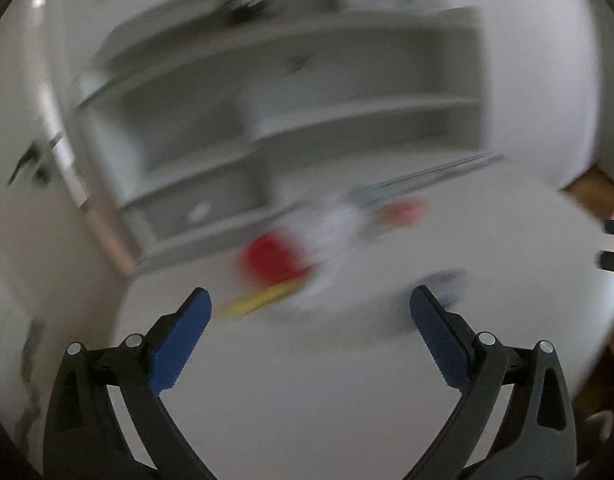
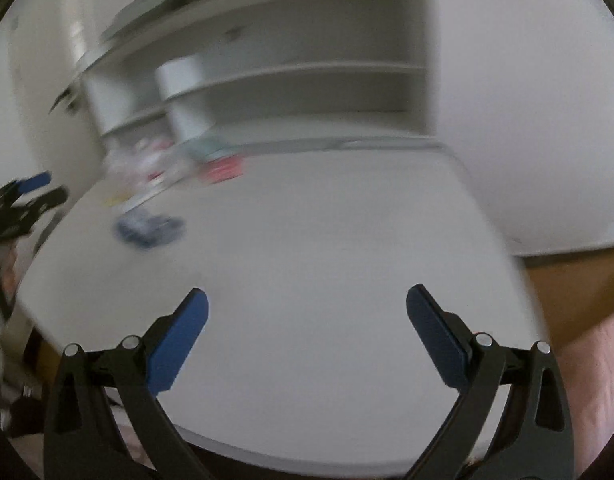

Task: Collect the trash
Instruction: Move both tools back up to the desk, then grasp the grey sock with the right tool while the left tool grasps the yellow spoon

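Left wrist view, blurred, shows the left gripper [image 1: 310, 300] spread wide and empty over the white table [image 1: 307, 380], trash [image 1: 307, 248] at frame centre; the right gripper [image 2: 307, 300] likewise gapes, holding nothing.

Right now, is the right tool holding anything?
No. In the right wrist view the right tool stands wide open with only bare white table between its blue pads.

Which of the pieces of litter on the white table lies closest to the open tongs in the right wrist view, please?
The blurred blue wrapper. It lies alone toward the table's near left, while the red piece and the pale clutter lie further back by the shelves.
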`<state>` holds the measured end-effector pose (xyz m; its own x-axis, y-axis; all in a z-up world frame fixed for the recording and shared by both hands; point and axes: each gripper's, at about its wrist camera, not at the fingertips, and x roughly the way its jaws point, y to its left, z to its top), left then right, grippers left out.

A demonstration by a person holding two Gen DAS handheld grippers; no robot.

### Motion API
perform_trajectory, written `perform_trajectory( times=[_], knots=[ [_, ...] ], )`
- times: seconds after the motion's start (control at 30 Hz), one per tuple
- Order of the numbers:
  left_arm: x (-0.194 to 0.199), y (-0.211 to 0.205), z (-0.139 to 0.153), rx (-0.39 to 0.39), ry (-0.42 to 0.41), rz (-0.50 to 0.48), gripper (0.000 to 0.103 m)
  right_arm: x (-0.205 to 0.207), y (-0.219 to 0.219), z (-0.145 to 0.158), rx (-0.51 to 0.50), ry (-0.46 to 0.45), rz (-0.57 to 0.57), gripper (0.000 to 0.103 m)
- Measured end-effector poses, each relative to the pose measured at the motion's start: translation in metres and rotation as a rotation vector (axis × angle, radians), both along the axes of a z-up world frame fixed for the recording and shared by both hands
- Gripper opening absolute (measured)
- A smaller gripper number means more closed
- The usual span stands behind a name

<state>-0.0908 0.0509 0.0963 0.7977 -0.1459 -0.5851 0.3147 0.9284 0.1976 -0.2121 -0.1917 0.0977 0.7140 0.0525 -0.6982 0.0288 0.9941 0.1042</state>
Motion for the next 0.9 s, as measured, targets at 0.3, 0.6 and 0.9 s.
perform_trajectory(
  times=[0.3, 0.6, 0.9],
  knots=[
    [0.083, 0.077, -0.048, 0.102, 0.181, -0.051, 0.096, 0.071, 0.079, -0.021, -0.05, 0.121, 0.19, 0.096],
    [0.139, 0.052, -0.074, 0.142, 0.265, -0.256, 0.093, 0.131, 0.122, -0.028, -0.077, 0.196, 0.283, 0.096],
    [0.139, 0.05, -0.076, -0.001, 0.329, -0.304, 0.042, 0.164, 0.151, -0.038, -0.152, 0.228, 0.343, 0.061]
  ],
)
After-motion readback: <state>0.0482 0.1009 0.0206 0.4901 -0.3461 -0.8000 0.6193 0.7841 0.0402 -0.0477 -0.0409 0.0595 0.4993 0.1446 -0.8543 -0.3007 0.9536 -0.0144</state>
